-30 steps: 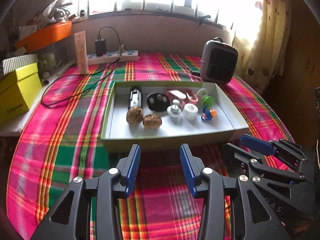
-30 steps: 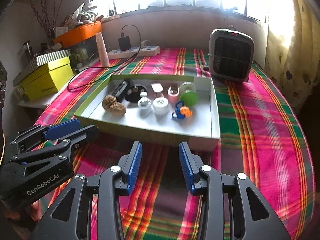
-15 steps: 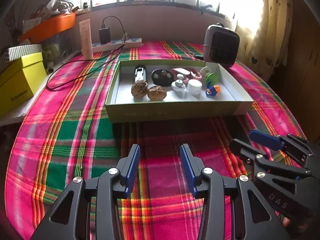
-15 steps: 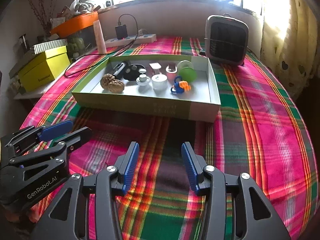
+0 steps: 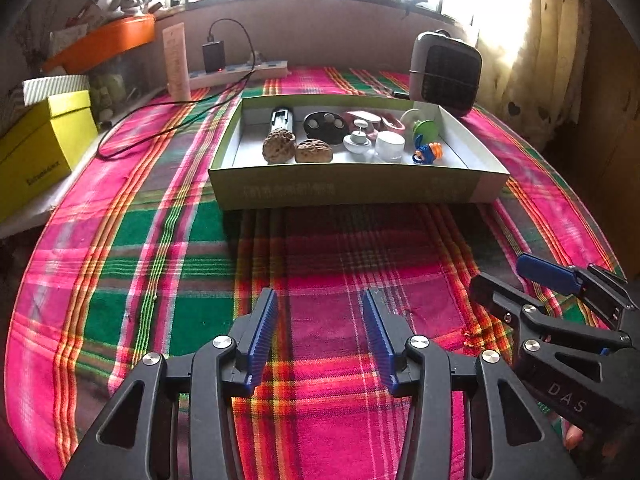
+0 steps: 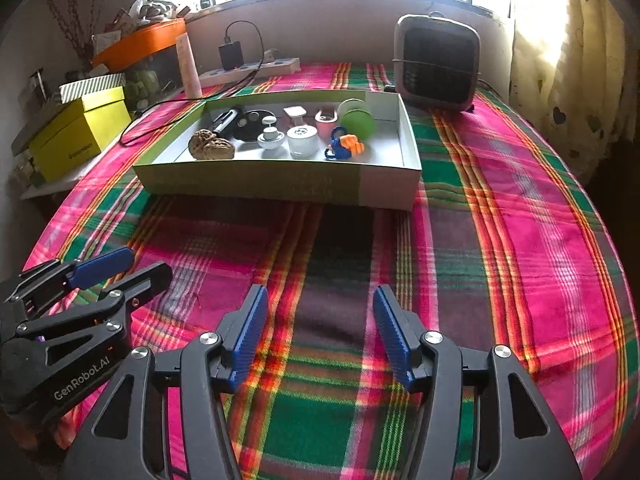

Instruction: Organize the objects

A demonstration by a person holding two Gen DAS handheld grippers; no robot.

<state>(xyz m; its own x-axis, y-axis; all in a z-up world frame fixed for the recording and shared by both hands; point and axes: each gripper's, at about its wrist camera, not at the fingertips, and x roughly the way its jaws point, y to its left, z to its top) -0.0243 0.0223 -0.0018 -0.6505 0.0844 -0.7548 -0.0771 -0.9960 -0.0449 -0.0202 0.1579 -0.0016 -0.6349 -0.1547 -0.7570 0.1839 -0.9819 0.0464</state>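
Observation:
A shallow green-and-white box (image 5: 352,190) (image 6: 280,184) sits mid-table on the plaid cloth. Inside lie two walnuts (image 5: 298,149) (image 6: 210,145), a black torch (image 5: 282,118), a black disc (image 5: 324,122), a white knob (image 5: 357,140), a white pot (image 5: 390,145) (image 6: 303,140), a pink item (image 5: 370,118), a green spool (image 6: 356,122) and a blue-orange toy (image 5: 428,153) (image 6: 346,147). My left gripper (image 5: 318,314) (image 6: 132,266) is open and empty, well in front of the box. My right gripper (image 6: 320,308) (image 5: 520,276) is open and empty beside it.
A grey heater (image 5: 444,72) (image 6: 436,62) stands behind the box at right. A power strip with charger and cable (image 5: 236,72) lies at the back. A yellow box (image 5: 38,152) (image 6: 80,132), a striped box and an orange tray (image 5: 108,42) are at the left edge.
Both grippers have drawn back from the box toward the table's near edge, so the box now looks farther away. Both stay open and empty.

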